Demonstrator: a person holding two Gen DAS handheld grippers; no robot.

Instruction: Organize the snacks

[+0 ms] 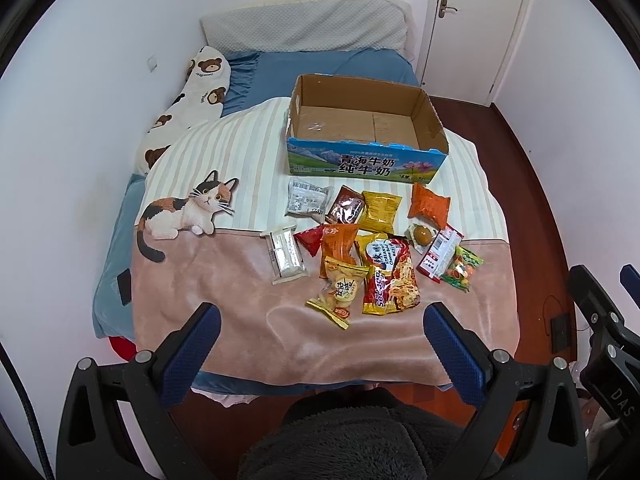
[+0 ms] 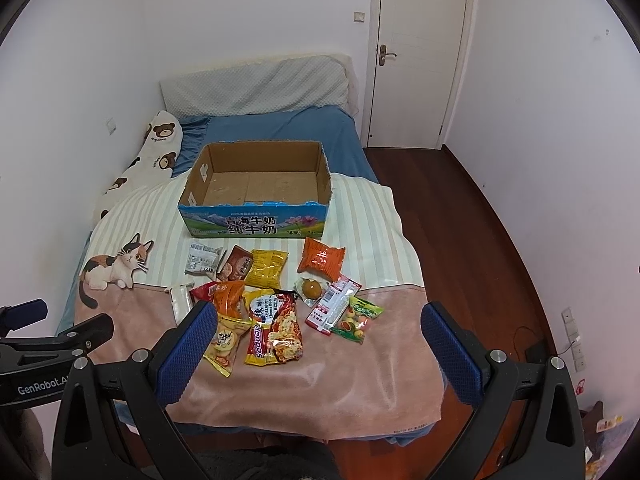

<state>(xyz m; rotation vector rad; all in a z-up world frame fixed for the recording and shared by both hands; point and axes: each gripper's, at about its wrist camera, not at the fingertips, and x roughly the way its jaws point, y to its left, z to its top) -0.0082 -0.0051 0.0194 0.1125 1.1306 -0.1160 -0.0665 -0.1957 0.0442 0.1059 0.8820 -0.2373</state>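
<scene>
Left view first: left claw spread wide and gripping nothing, hovering over the pink blanket at the bed's foot, snack packets heaped just ahead, cardboard box sitting beyond them on the striped part. Over to the right view: right claw likewise released and carrying nothing, same snack packets scattered between its fingers, cardboard box farther up the bed, near the pillow.

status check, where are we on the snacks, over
Left tool and right tool open, empty, above the bed's near edge. Open cardboard milk box empty. Colourful snack packets loose on pink blanket. Nothing in the way.
</scene>
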